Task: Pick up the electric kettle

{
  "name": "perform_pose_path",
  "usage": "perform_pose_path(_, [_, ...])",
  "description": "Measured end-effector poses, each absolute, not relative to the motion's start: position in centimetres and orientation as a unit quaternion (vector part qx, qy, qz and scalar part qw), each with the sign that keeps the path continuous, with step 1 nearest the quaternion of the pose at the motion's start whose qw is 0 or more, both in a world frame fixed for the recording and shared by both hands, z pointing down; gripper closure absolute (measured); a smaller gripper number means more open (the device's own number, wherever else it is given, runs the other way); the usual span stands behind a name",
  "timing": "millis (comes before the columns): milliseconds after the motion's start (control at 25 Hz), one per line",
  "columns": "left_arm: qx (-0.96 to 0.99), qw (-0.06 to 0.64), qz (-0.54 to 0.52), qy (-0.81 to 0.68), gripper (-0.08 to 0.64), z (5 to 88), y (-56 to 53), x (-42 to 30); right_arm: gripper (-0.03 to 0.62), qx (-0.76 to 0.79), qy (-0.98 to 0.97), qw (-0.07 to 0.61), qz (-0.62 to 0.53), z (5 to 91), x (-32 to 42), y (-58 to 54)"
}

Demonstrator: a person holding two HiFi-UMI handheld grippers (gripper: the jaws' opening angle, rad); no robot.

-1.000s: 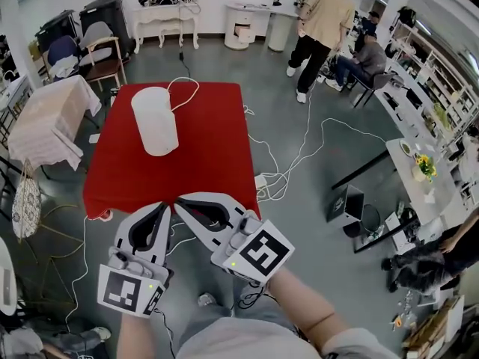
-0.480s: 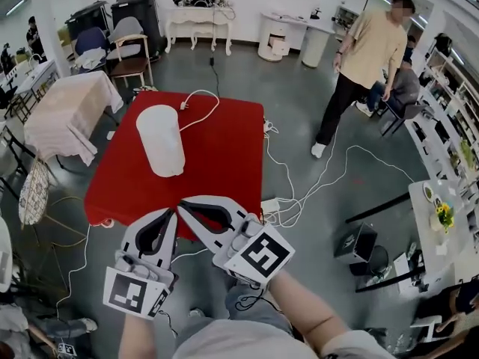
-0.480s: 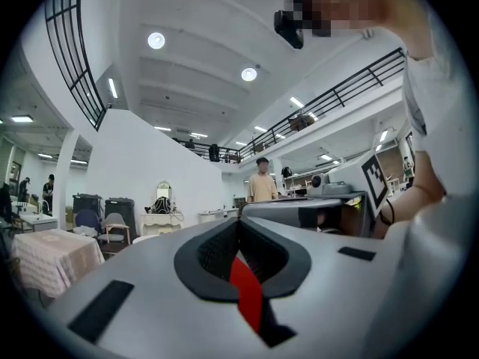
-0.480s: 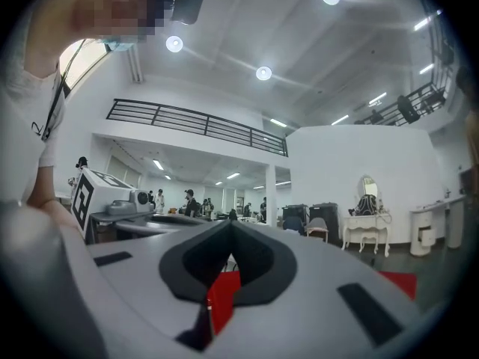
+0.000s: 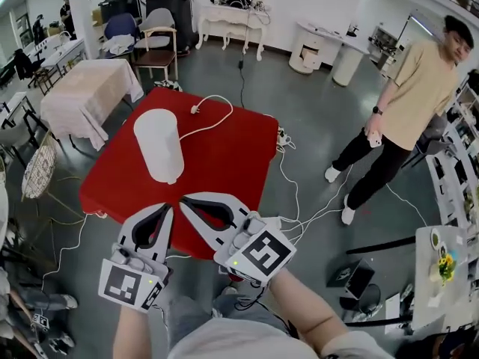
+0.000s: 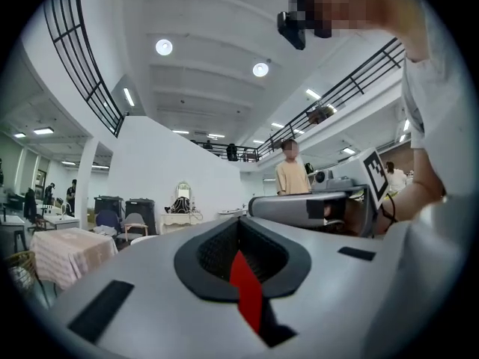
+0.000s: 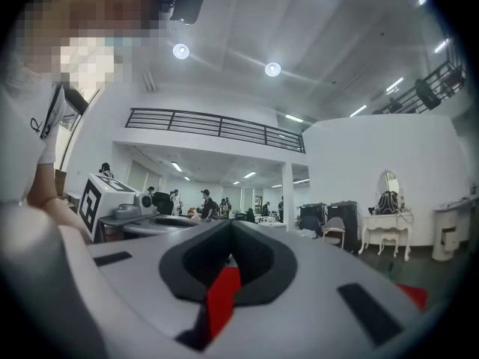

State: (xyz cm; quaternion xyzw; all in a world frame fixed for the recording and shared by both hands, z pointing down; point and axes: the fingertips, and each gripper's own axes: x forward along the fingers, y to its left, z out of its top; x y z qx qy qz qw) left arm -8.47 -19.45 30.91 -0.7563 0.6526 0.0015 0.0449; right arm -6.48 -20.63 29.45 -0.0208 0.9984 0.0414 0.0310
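Two forearms (image 5: 299, 313) reach in from the bottom of the head view, each with a gripper. The left gripper (image 5: 168, 208) has its jaws closed together with nothing between them; in the left gripper view (image 6: 239, 219) only a sliver of red shows through the gap behind the tips. The right gripper (image 5: 182, 198) lies just beside it, tips angled toward the left one. Its jaws are closed too and hold nothing, as the right gripper view (image 7: 230, 223) shows. Both grippers' tips show against the near edge of the red counter (image 5: 232, 163).

The kettle (image 5: 159, 144), tall and white, stands on the left half of the counter, well apart from both grippers and untouched. A white cord (image 5: 217, 114) curls from beside it across the far part of the counter, ending in a plug (image 5: 193, 111) that lies on the red surface.

To the right of the counter, white cables (image 5: 299, 204) trail over the grey floor (image 5: 314, 111). A person (image 5: 415, 103) in a beige shirt and dark trousers stands there. To the left stands a table (image 5: 86, 96) under a pale cloth. Beyond it are a chair (image 5: 157, 40), two black bins (image 5: 176, 2) and a white dressing table (image 5: 236, 17) by the far wall.
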Motion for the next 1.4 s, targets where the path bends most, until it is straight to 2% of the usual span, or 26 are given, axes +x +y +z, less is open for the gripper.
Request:
perform_pose_path(480, [-0.784,0.013,-0.006,0.62,0.549,34.7,-22.5,-13.6,0.586,-0.029,0.999,0.038,0.018,30.5,-9.6,-23.9])
perform_pose_path(800, [-0.827,-0.009,-0.027,0.561,0.548,37.8,-25.6,-18.6,0.586,-0.097,0.995,0.034,-0.002,32.0,-13.3,-26.0])
perform_pose_path(840, [-0.834,-0.014,-0.028,0.552,0.543,38.3,-26.1,-19.1,0.586,-0.108,0.994,0.033,-0.004,32.2,-13.7,-26.4])
perform_pose_path(960, [-0.855,-0.032,-0.028,0.517,0.471,39.8,-27.5,-20.2,0.586,-0.139,0.99,0.026,-0.004,32.6,-14.6,-27.3])
perform_pose_path(1200, [-0.878,-0.054,-0.05,0.472,0.422,43.7,-29.6,-22.3,0.586,-0.192,0.981,0.009,-0.003,33.5,-16.6,-28.3])
perform_pose_path(1400, [-0.89,-0.062,-0.055,0.448,0.416,46.1,-32.1,-21.5,0.586,-0.224,0.975,-0.003,-0.005,33.9,-16.8,-29.5])
